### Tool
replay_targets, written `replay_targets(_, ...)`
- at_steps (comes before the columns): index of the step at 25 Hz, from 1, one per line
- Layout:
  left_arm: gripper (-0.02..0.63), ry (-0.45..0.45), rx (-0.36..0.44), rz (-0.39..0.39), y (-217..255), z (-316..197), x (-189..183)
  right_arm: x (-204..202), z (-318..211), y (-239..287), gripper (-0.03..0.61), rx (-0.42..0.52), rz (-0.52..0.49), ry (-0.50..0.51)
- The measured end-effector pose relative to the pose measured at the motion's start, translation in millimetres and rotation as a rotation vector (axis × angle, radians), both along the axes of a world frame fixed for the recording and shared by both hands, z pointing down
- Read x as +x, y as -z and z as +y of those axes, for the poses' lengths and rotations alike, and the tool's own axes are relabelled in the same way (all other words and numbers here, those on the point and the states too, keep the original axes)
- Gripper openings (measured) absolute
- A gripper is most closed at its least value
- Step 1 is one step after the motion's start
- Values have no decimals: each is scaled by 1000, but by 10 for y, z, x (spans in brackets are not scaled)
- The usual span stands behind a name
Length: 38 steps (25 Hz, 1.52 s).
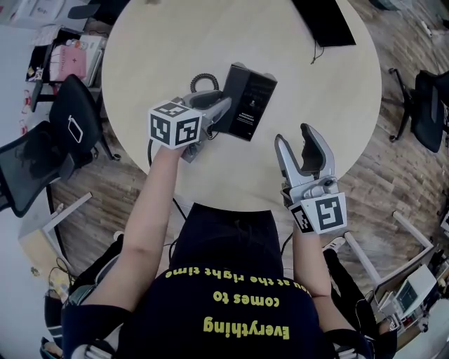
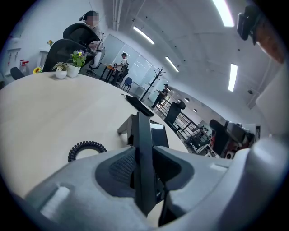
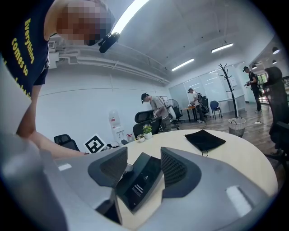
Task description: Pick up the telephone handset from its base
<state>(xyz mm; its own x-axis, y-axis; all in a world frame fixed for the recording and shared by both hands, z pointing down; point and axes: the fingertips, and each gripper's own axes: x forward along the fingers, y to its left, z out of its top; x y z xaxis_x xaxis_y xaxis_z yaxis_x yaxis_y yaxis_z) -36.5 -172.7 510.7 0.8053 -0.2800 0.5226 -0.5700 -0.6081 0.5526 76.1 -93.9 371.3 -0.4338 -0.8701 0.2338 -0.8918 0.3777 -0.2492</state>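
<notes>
The black telephone base (image 1: pixel 249 102) lies at the middle of the round pale table (image 1: pixel 154 42). My left gripper (image 1: pixel 223 106) reaches in at the base's left edge. In the left gripper view the black handset (image 2: pixel 144 135) stands edge-on between the jaws, and both pads lie against it, so the left gripper (image 2: pixel 145 164) is shut on it. The coiled cord (image 1: pixel 203 83) curls on the table beside it, seen too as a cord (image 2: pixel 86 149). My right gripper (image 1: pixel 295 137) hovers open near the table's front edge. The base (image 3: pixel 140 180) shows beyond its empty jaws.
A black cloth (image 1: pixel 326 21) lies at the table's far right, also in the right gripper view (image 3: pixel 205 140). Black office chairs (image 1: pixel 70 126) stand left of the table. Two small potted plants (image 2: pixel 72 63) sit at the far rim. People stand in the background.
</notes>
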Motion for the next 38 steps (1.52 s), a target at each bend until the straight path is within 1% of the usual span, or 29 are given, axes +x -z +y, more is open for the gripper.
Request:
replay_targets(4,112,18,55,-57,-35,-40,-25,8,-17,-19,227,-3,3,-2)
replay_targets(5,101,31,58,-64,-41,-51,-33,7,-27,-31,227,-6,3,0)
replay_targets(6,75,42,58,-67,-43,-60,-40,0,-42,-49,227,-11,2,5)
replay_targets(9,64,46,56,-62,-29,-55,-50,-77,-132,-124,229,-29,-6,37)
replay_targets(12,54,43,52,-55,-18,-53,-63,-237,-273,-245,232,-56,-14,94)
replay_targets(17,48,50,51,-44,0,-42,-71,-495,-482,-600,239,-142,-28,171)
replay_targets(19,43,52,53,-38,10,-43,-71,-559,-558,-736,247,-182,-27,178)
replay_targets(21,43,53,55,-39,2,-49,-68,-557,-609,-839,262,-208,-9,153)
replay_targets(24,49,53,64,-49,-15,-53,-67,-479,-612,-926,270,-222,22,98)
replay_targets(28,58,61,116,-70,-14,-71,-77,-325,-581,-1057,288,-259,59,42)
replay_targets(32,93,56,135,-95,-37,-98,-46,-316,-520,-1244,299,-327,50,56)
replay_targets(35,164,13,121,-118,-89,-98,29,-359,-499,-1335,305,-353,59,68)
replay_targets(38,167,-14,105,-111,-119,-92,88,-388,-492,-1405,307,-370,59,75)
